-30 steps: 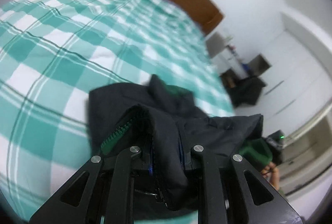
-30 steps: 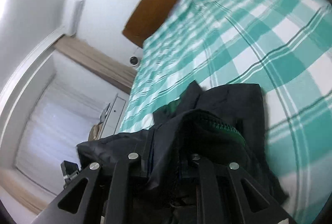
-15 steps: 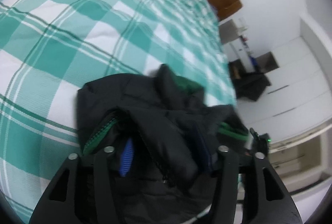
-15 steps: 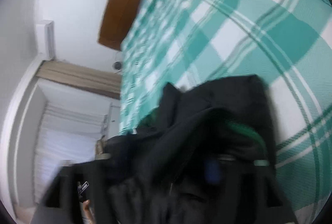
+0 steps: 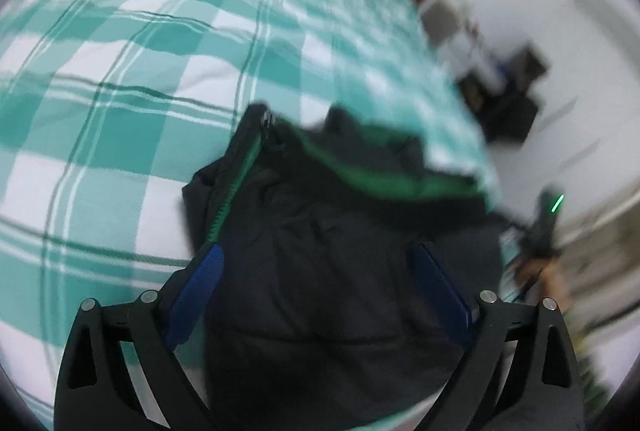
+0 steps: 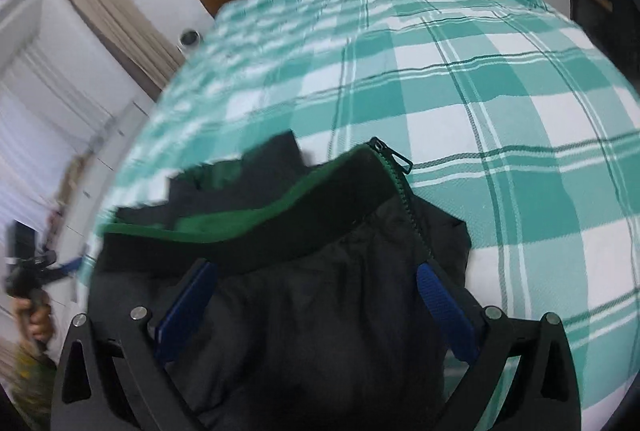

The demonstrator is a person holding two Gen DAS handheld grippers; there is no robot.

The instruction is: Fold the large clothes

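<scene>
Both jaws released. My left gripper [image 5: 316, 263] and right gripper [image 6: 316, 281] have just been opening; the blue pads now stand wide, and the black jacket [image 5: 340, 271] lies loose between them, touched by neither as far as I can see.

Jacket position: bunched in a folded heap on the checked bed cover [image 5: 120, 103], near the edge of the bed. Green lining [image 6: 248, 219] shows along the upper fold; the zip [image 6: 404, 191] runs down one side.

Risks: the top layer looks puffy and may spring back open now nothing pins it. The heap sits close to the bed edge, so a careless drag could pull it off. A pad could also snag the zip or lining when I draw away.

Pose: both hands angled steeply down over the jacket, side by side. Left view is blurred, so exact contact is uncertain.
</scene>
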